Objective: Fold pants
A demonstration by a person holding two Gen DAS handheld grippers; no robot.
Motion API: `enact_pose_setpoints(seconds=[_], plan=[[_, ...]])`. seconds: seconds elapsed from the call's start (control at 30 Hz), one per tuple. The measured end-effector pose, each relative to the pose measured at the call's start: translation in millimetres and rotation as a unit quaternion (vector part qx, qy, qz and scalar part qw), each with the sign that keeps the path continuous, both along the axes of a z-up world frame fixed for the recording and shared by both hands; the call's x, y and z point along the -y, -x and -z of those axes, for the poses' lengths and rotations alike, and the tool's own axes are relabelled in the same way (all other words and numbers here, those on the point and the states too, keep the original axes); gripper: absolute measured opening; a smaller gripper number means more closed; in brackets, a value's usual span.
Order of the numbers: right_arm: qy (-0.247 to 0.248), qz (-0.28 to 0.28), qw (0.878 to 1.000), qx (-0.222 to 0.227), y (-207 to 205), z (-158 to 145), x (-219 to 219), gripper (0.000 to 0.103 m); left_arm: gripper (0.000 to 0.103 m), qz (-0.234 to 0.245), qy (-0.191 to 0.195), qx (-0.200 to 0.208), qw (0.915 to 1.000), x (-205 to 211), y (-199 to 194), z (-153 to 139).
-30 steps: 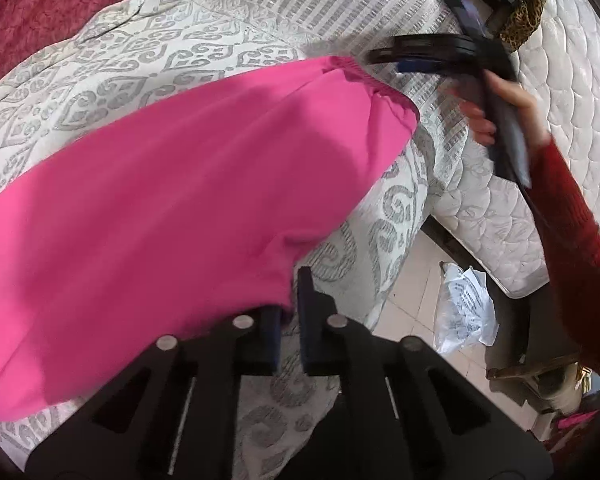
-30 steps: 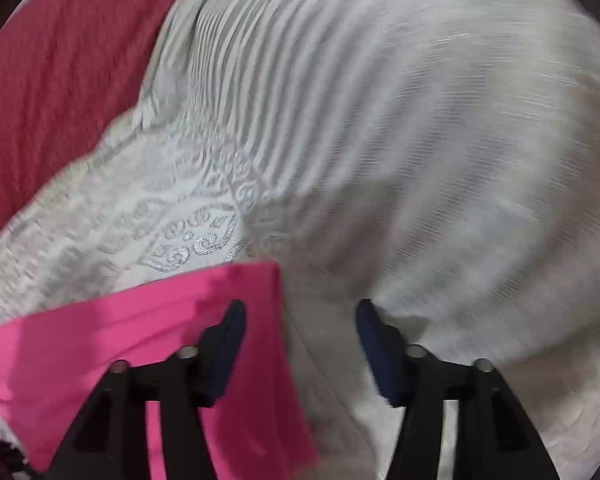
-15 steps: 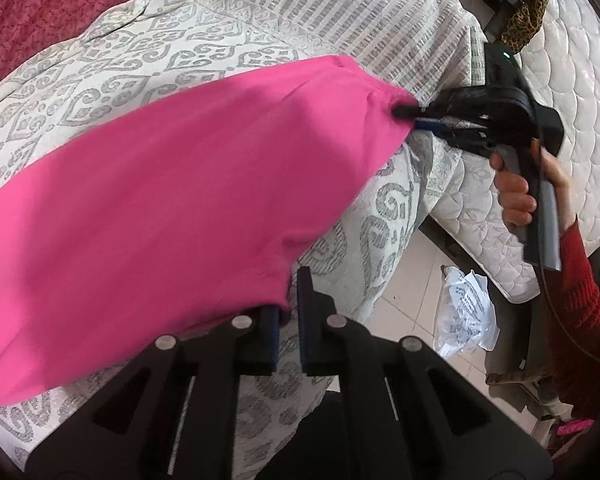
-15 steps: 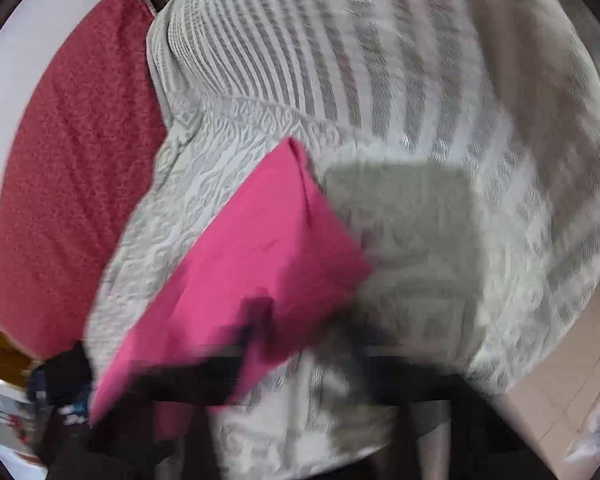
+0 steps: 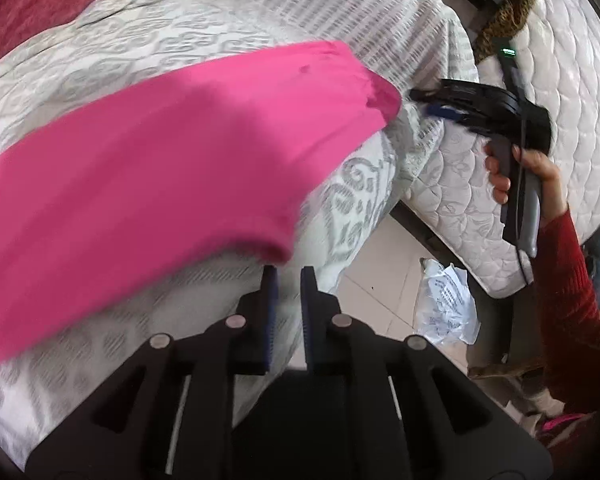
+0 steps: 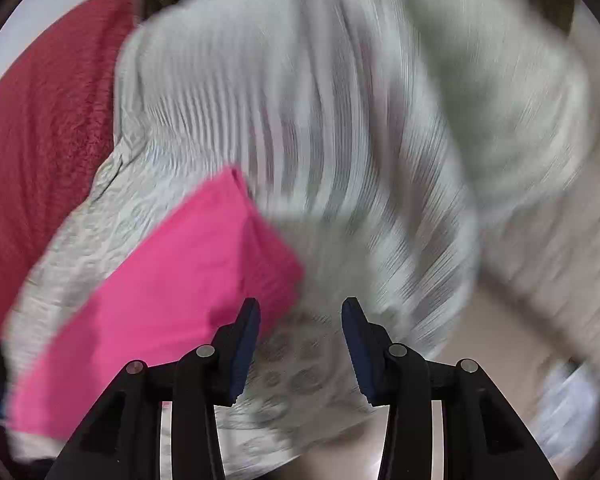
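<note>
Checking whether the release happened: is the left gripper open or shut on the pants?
Open: left gripper just opened, nothing between its pads; pink pants lie free.

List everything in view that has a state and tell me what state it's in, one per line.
pink pants: lying folded on the bedspread, held by neither gripper.
left gripper: jaws just opening, narrow gap, nothing between them.
right gripper: jaws just opening, nothing between them, just off the pants' corner.
bedspread: spread over the bed, draped over its edge.
mattress: bare, uncovered.
plastic bag: crumpled on the floor.
</note>
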State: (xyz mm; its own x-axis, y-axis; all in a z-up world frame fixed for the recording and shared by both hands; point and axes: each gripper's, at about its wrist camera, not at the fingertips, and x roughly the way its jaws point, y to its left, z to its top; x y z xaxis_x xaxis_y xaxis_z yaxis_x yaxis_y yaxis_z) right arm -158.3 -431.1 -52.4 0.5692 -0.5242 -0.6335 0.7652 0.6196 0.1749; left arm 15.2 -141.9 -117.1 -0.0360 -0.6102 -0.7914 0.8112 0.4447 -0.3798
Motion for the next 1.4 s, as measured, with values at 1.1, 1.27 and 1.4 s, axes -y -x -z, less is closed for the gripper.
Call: enact_pose_setpoints(seconds=[1.1,1.27,1.4], plan=[[0.090,-0.488,0.863,-0.098,-229,21,-452,0.018,0.056,-0.546,0.065,-0.029,0.8347,-466,-144,30],[0.116,-0.509,0.846,-0.109,-247,31,-483,0.018,0.056,-0.553,0.093,-0.056,0.8262,-472,-166,49],[0.113,-0.506,0.847,-0.117,-260,37,-492,0.018,0.056,-0.555,0.107,-0.057,0.8229,-476,-180,51]])
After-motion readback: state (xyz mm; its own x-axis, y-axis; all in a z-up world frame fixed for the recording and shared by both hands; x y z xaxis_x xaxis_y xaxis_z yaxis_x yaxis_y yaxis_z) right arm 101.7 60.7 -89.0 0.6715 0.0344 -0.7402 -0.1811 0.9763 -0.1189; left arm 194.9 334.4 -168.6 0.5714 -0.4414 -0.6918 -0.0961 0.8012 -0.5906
